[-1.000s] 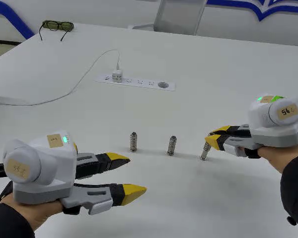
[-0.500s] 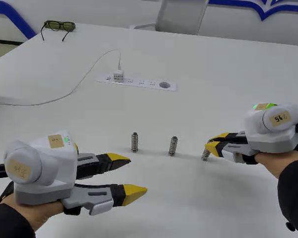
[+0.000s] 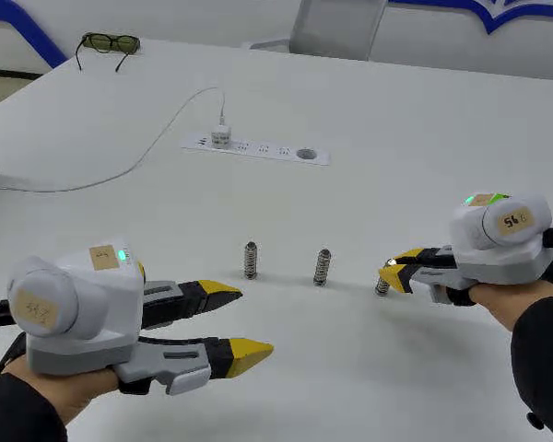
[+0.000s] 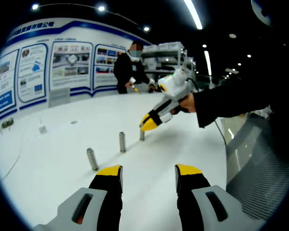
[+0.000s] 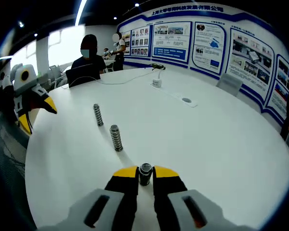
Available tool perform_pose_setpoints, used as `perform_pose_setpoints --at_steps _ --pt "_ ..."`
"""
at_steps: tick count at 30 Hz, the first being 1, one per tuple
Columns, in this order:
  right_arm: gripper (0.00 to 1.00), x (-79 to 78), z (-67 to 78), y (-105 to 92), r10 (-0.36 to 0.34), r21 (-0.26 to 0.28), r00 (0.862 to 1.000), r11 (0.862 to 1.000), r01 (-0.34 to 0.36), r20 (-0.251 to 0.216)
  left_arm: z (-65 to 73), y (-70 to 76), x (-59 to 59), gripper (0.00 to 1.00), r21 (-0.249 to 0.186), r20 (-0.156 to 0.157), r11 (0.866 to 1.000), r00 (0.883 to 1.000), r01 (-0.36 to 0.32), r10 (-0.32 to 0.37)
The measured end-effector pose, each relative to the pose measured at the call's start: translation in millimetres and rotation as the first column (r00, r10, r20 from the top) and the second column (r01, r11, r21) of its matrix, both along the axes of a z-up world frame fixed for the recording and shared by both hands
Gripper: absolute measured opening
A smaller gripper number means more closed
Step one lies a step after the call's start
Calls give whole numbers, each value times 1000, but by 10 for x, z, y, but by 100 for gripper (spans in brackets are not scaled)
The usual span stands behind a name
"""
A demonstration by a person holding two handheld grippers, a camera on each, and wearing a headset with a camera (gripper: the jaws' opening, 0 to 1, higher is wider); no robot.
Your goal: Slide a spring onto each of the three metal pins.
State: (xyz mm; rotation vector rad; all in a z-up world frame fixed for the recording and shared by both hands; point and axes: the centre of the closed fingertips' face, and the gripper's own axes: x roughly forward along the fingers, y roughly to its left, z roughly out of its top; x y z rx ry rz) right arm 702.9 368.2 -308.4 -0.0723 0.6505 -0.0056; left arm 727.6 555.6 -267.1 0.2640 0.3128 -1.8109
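While the right gripper [image 5: 145, 176] pinches the end spring [image 5: 145, 169], probably pressing it fully down, the left gripper [image 3: 255, 321] hovers wide open. The middle spring [image 3: 323, 267] and left spring [image 3: 250, 261] look seated.

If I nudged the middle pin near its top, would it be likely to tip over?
Probably yes: the middle pin stands tall and thin on the smooth table, with no visible base. Once down it would likely roll. Its spring looks metal, so fairly stiff.
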Motion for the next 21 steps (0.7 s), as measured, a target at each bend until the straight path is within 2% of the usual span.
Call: perform_pose_setpoints --at_steps 9,21 --pt "17 -21 -11 17 3 -5 1000 1000 -3 -2 9 1 17 45 -4 1 1000 1000 -5 5" --pt "27 -145 31 7 -4 -19 1000 1000 4 5 37 7 55 47 -10 5 1000 1000 -20 20"
